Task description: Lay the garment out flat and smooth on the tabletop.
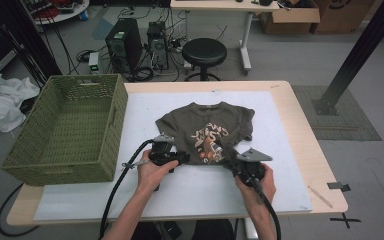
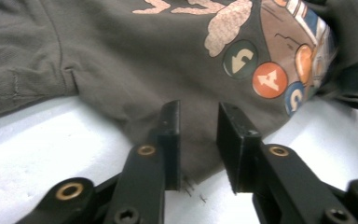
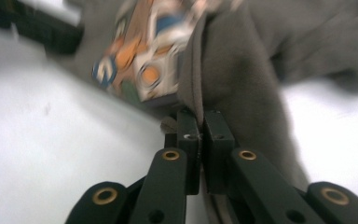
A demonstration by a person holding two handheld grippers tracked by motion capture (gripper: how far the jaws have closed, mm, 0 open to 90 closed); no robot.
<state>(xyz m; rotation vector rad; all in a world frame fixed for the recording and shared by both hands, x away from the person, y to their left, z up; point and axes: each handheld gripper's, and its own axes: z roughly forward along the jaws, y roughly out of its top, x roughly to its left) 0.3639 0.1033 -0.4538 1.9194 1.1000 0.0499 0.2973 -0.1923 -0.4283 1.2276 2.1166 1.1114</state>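
Jaws of the right gripper (image 3: 200, 122) clenched tight on a fold of the brown T-shirt (image 1: 205, 131), hem edge pinched between the pads and pulled up into a ridge that runs away from the jaws; printed graphic (image 3: 144, 65) just beyond and to the left of that pinch in the right gripper view, blurred. Left gripper (image 2: 198, 140) jaws parted, a gap between the pads, shirt's lower hem lying under and between them; pads not pressing on the cloth, so released. Loose threads (image 2: 192, 187) at the hem just below the left jaw. Round orange and green badges of the print (image 2: 261, 70) ahead and to the right of the left jaws, sleeve seam off to the left. In the high view both grippers sit at the near edge of the shirt, left gripper (image 1: 167, 156) at the near-left corner, right gripper (image 1: 245, 162) at the near-right. Shirt lies front-up on the white mat (image 1: 145, 115) over the wooden table (image 1: 300, 115). Green woven basket (image 1: 65, 127) well to the left of the left gripper, beside the mat. Person's hands hold both gripper bodies, cables trailing back.
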